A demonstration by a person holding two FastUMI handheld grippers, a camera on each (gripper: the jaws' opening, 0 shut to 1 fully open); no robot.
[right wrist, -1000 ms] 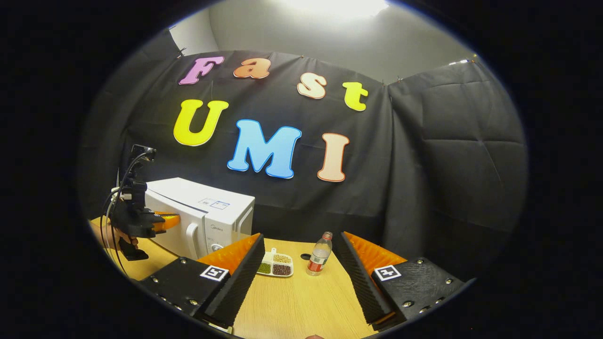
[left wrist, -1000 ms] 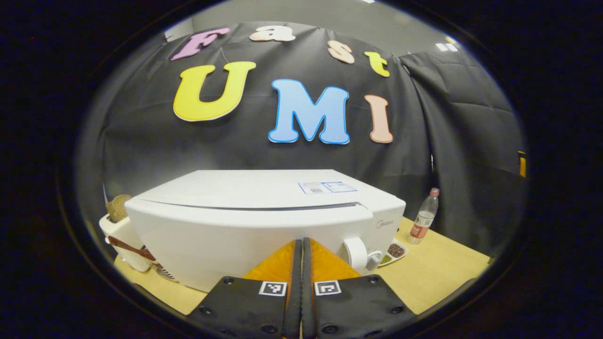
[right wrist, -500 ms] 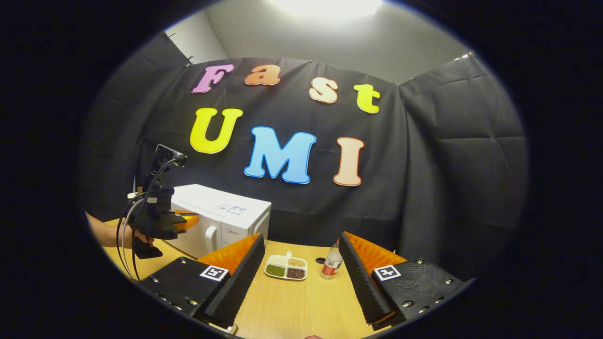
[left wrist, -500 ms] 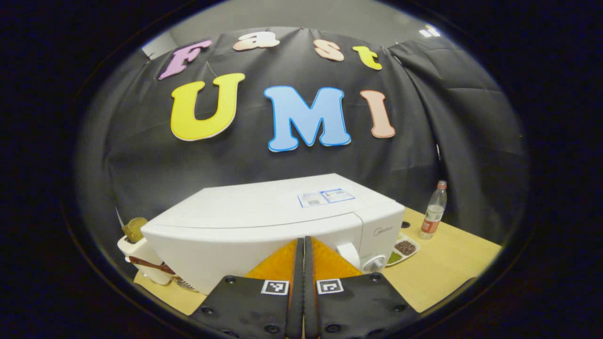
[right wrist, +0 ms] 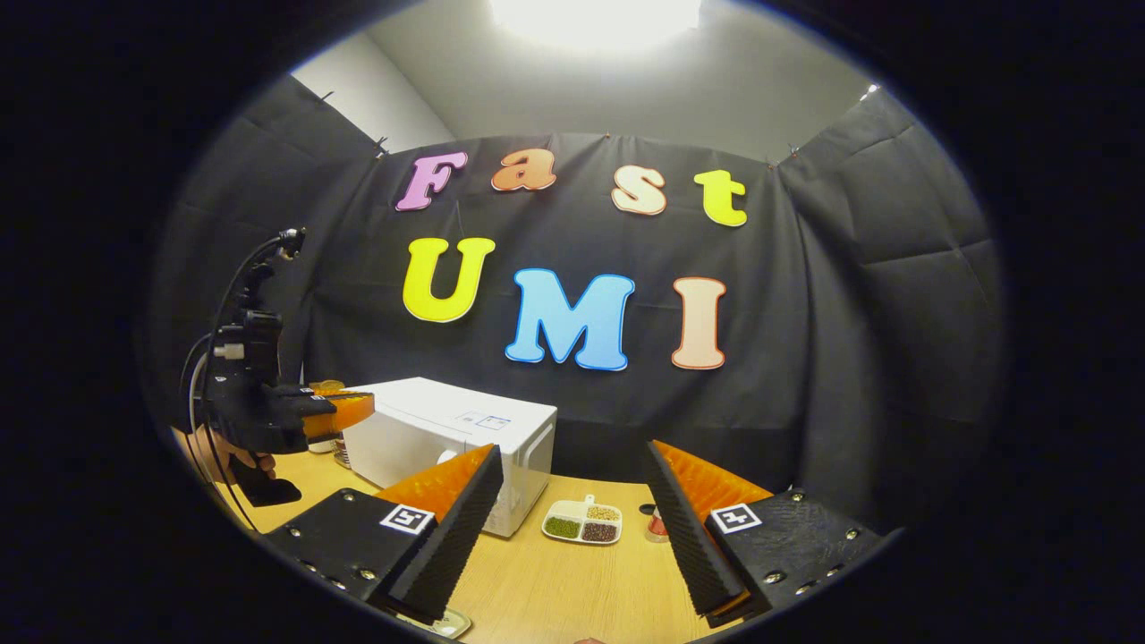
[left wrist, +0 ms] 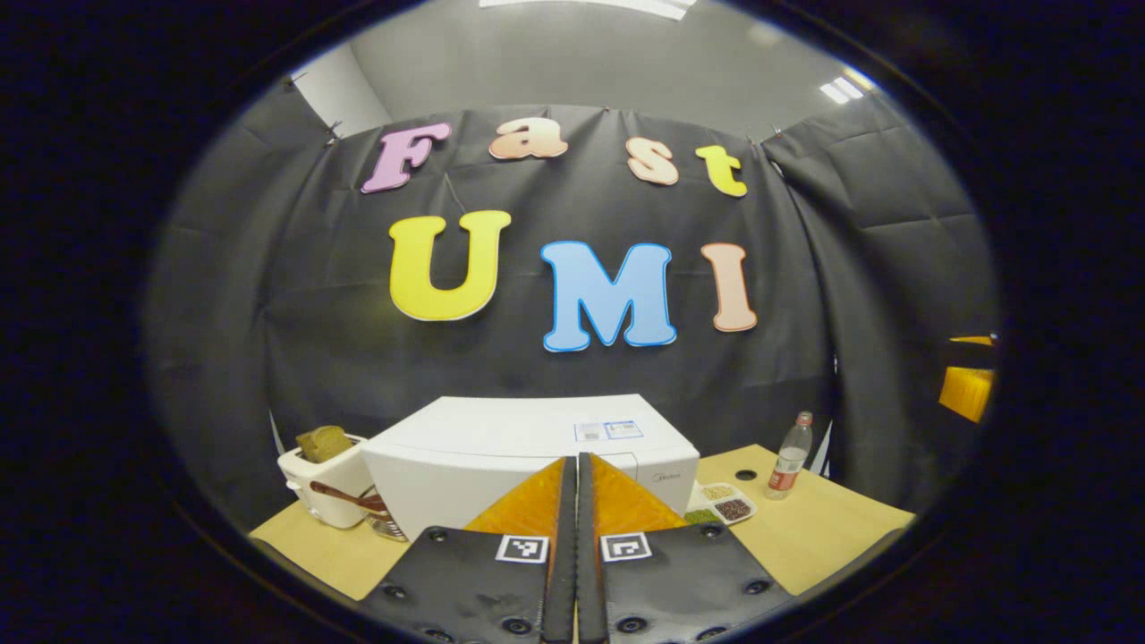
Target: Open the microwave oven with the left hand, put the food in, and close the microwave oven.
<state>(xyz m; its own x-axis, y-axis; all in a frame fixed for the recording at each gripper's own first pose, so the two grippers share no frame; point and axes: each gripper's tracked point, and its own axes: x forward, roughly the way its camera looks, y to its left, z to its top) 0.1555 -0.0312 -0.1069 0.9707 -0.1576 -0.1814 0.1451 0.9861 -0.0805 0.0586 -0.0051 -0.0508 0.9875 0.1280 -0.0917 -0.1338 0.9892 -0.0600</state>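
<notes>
The white microwave stands on the wooden table with its door closed; in the right gripper view the microwave sits left of centre. My left gripper is shut with nothing between its fingers, held back from the microwave's front. In the right gripper view the left gripper hangs in the air left of the microwave, held by a hand. A white divided dish of beans and grains lies on the table right of the microwave, and the dish also appears beside the oven. My right gripper is open and empty above the table.
A white toaster with bread stands left of the microwave. A plastic bottle is beyond the dish, near a small round hole in the table. The black cloth wall closes the back and right.
My left gripper has drawn back from the microwave's front, still shut, so the oven looks smaller. The right gripper has also backed off and stays open.
</notes>
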